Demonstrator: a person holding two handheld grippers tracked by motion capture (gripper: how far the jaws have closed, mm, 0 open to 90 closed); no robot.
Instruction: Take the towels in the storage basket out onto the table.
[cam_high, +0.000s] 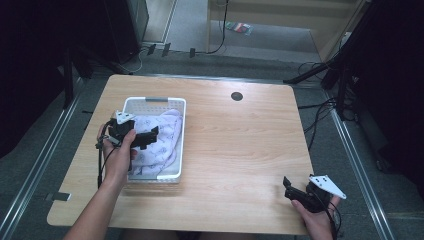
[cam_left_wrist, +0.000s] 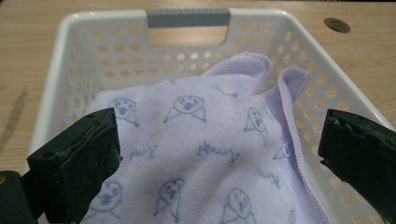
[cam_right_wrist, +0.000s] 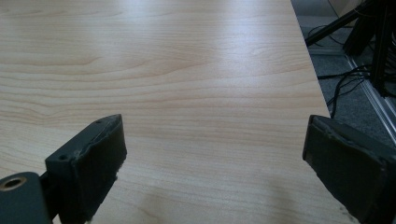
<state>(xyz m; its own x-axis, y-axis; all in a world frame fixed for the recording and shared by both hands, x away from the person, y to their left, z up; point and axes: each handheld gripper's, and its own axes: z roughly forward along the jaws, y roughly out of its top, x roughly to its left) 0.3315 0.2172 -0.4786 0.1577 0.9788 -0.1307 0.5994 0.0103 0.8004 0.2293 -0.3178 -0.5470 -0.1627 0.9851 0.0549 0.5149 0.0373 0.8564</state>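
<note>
A white perforated basket (cam_high: 131, 104) with a grey handle (cam_left_wrist: 188, 17) stands on the left half of the wooden table. A lilac cloth (cam_high: 162, 137) printed with small cartoon figures lies bunched inside it. My left gripper (cam_high: 148, 137) hovers just over the cloth (cam_left_wrist: 201, 140), jaws wide open and nothing between them. My right gripper (cam_high: 288, 186) rests low near the table's front right corner, open, with bare wood (cam_right_wrist: 187, 93) ahead of its jaws.
A dark round grommet (cam_high: 236, 96) sits near the table's far edge. Beyond the right edge (cam_right_wrist: 317, 88), cables and black stand legs (cam_high: 320, 70) lie on the grey floor. Bare wood spans the table's middle and right.
</note>
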